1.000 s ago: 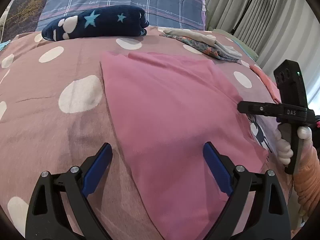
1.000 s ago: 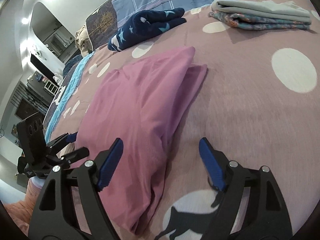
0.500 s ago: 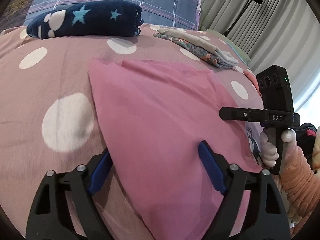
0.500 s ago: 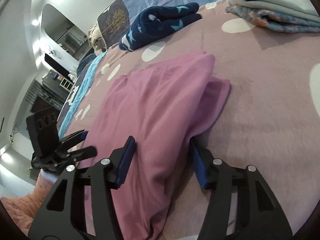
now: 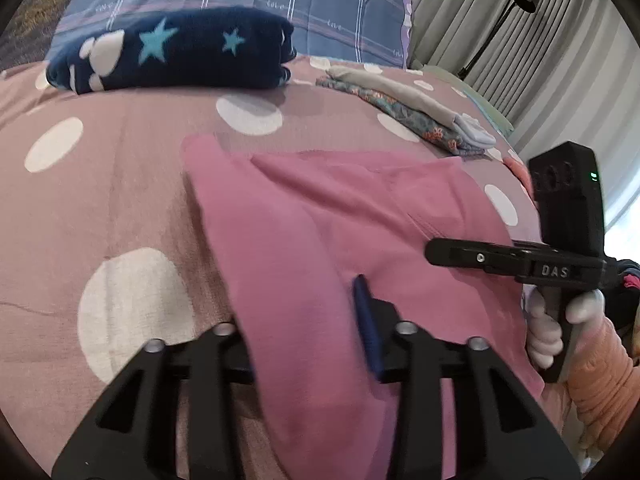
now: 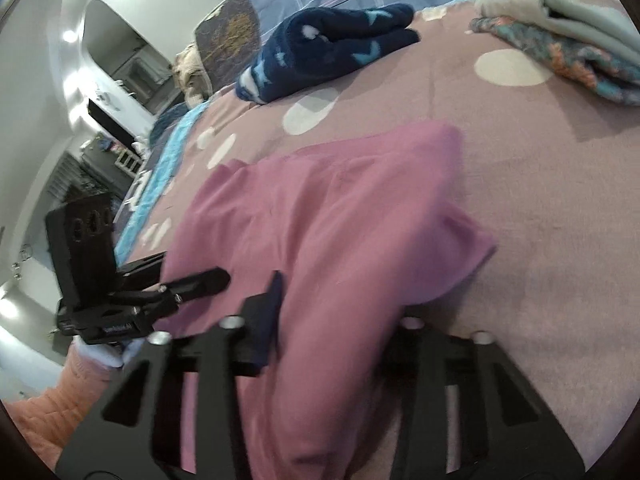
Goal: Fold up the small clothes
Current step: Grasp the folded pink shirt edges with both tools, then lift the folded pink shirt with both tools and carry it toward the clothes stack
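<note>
Both your grippers pinch the pink cloth garment [image 5: 320, 240].
Your left gripper [image 5: 304, 320] and right gripper [image 6: 340, 312], jaws just closing, each clamp a raised fold, low centre of frame.

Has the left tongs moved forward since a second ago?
Yes. The left tongs have advanced onto the pink garment, toward the navy star blanket, which looms larger. Their jaws have just been closing, bunching the garment's near edge between them.
</note>
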A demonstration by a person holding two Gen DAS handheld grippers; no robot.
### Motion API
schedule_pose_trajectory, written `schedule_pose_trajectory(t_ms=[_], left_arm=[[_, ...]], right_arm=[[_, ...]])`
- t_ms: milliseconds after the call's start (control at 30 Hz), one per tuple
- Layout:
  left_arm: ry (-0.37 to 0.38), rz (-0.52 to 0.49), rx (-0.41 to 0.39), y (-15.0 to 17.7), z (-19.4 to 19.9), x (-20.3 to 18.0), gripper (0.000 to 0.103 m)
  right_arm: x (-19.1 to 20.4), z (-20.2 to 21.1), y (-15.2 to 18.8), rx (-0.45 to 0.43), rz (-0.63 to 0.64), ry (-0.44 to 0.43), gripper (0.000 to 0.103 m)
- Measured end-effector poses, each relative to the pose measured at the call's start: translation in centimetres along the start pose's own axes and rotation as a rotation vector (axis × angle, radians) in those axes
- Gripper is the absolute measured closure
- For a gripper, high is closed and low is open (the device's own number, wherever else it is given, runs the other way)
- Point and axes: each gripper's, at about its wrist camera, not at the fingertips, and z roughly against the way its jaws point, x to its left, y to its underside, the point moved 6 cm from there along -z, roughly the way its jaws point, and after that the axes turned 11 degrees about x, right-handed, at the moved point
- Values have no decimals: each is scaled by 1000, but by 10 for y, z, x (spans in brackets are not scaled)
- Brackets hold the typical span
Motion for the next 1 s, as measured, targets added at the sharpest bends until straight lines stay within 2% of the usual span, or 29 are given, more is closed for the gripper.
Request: schedule_pose_trajectory(t_ms=[33,200,367,567,733,800,1000], left_arm=[[-24,-15,-14,1,4,-2,73],[-102,-84,-95,2,31,-22,78],[-149,-147,-185,5,70,-47,79],[-188,-222,-281,18,118,-90,79],[-166,-264,-330,15,137,-132,81],[-165,-306,-364,7,147,-157,81],[-140,-413,-467,-31,173,-227,81]], right_arm=[[4,4,2,-17,3,9,78],[37,31,8,-126,121,102,80],[69,62,17,-220,220,165,81],[104,108,44,-330,289,215,81],[134,150,74,-422,366,320,82],[136,167,78,-451,366,336,82],[127,254,78,-572,331,402,82]])
